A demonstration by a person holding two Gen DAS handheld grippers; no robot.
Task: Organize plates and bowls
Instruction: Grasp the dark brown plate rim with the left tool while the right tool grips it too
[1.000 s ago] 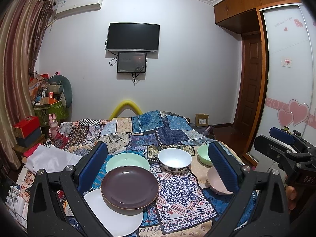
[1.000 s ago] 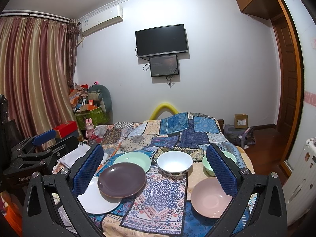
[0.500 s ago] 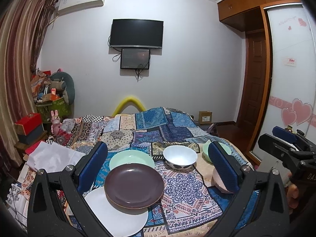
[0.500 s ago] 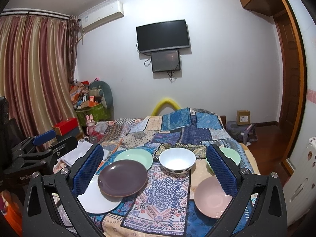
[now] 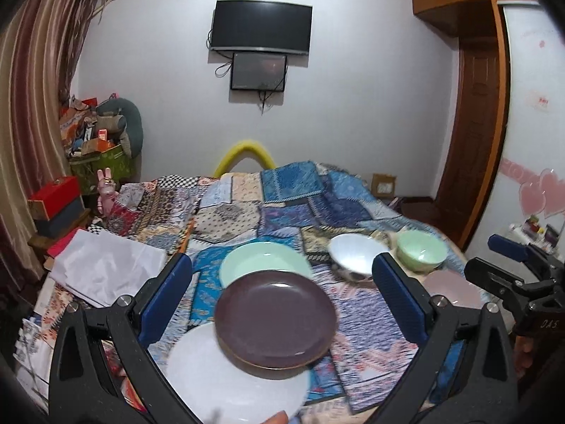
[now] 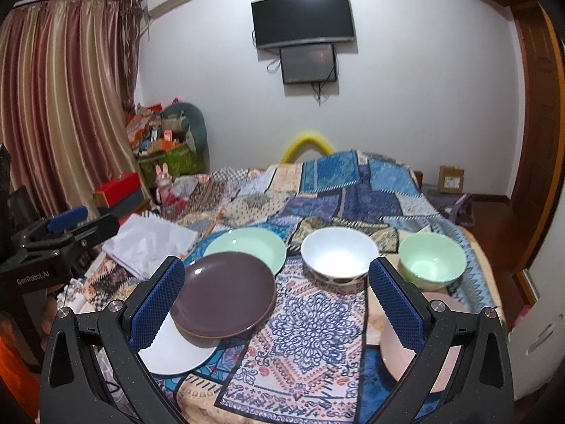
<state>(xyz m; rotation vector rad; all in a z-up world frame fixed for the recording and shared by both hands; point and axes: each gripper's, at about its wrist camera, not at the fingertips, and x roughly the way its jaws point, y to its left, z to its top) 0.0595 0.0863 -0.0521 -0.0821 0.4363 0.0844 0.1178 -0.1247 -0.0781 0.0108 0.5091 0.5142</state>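
Since a second ago both grippers have moved closer over the patchwork bedspread [image 6: 353, 190], so the dishes loom larger and lower in each view, and the left view has swung right and is motion-blurred. The left gripper [image 5: 282, 296] and right gripper [image 6: 277, 296] both hang with jaws spread wide and empty, as before. None of the dishes has moved: the brown plate [image 6: 224, 295] overlaps the white plate [image 6: 176, 349] and the mint plate [image 6: 247, 249], the white bowl [image 6: 339, 256] sits just beside the mint bowl [image 6: 432, 259], and the pink plate [image 6: 416, 353] lies nearest on the right.
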